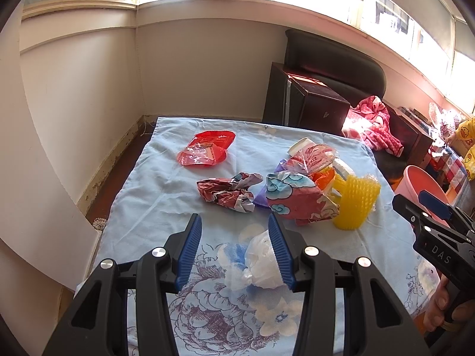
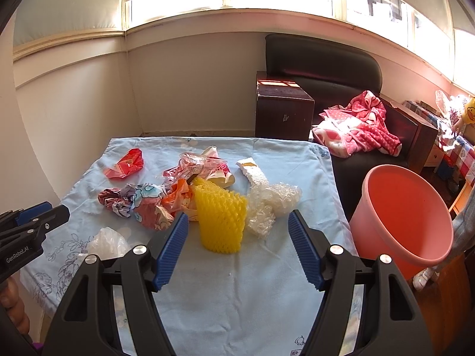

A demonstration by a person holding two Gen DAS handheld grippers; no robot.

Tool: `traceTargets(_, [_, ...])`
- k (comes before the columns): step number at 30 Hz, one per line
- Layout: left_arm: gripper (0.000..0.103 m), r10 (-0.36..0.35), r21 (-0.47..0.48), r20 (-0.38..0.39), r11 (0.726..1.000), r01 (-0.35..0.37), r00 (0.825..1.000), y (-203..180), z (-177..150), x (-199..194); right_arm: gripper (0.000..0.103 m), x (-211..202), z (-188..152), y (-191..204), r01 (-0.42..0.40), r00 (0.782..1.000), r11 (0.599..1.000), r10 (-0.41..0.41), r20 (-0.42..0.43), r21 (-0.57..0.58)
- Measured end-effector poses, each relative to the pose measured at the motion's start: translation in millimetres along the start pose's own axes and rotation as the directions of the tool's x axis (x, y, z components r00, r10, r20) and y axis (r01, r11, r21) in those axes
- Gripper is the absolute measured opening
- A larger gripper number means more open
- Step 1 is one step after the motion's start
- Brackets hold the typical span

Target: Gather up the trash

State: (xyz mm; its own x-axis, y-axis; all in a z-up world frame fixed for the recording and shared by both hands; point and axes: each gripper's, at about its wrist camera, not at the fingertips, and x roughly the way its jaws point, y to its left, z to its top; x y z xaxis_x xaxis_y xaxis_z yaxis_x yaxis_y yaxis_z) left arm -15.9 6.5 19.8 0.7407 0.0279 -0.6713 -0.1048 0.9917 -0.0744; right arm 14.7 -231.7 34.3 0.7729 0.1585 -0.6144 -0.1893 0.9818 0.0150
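Observation:
Trash lies on a table with a light blue floral cloth (image 1: 154, 184). My left gripper (image 1: 234, 222) is open above the cloth; a crumpled clear plastic bag (image 1: 262, 259) lies by its right finger. Beyond it are a crumpled red-white wrapper (image 1: 228, 191), a red packet (image 1: 206, 149), a cloud-print wrapper (image 1: 297, 197) and a yellow foam net (image 1: 356, 200). My right gripper (image 2: 237, 216) is open, with the yellow foam net (image 2: 221, 222) and clear bubble wrap (image 2: 271, 203) between its fingers. A pink bucket (image 2: 406, 216) stands right of the table.
A dark armchair (image 2: 323, 68) with a pink blanket (image 2: 359, 124) and a dark wooden box (image 2: 283, 109) stand behind the table. White foam strip (image 2: 252, 170) and more wrappers (image 2: 202, 166) lie mid-table. Walls close in on the left. The left gripper shows at the left edge of the right wrist view (image 2: 32, 222).

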Motion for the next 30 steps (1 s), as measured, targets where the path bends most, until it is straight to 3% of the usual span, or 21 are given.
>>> traceTargets(8, [0.048,-0.043,0.004,0.002,0.999,0.043,0.999,2,-2,-7,0.07,-1,-4,-3,-0.007,1.0,1.0,0.007,-0.01,0.01])
traceTargets(12, [0.054,-0.082,0.016,-0.003,0.997,0.082,0.997,10,-6,-9,0.07,-1,-7,-8,-0.011,1.0,1.0,0.011,-0.021,0.02])
traceTargets(23, [0.056,-0.206,0.049,-0.112,0.976,0.212,0.972,12,-31,3,0.07,12,-14,-13,-0.037,0.996,0.999,0.04,-0.074,0.036])
traceTargets(30, [0.056,-0.224,0.105,-0.156,0.965,0.241,0.962,-9,-31,24,0.07,22,-17,-20,-0.04,0.994,0.998,0.046,-0.103,0.057])
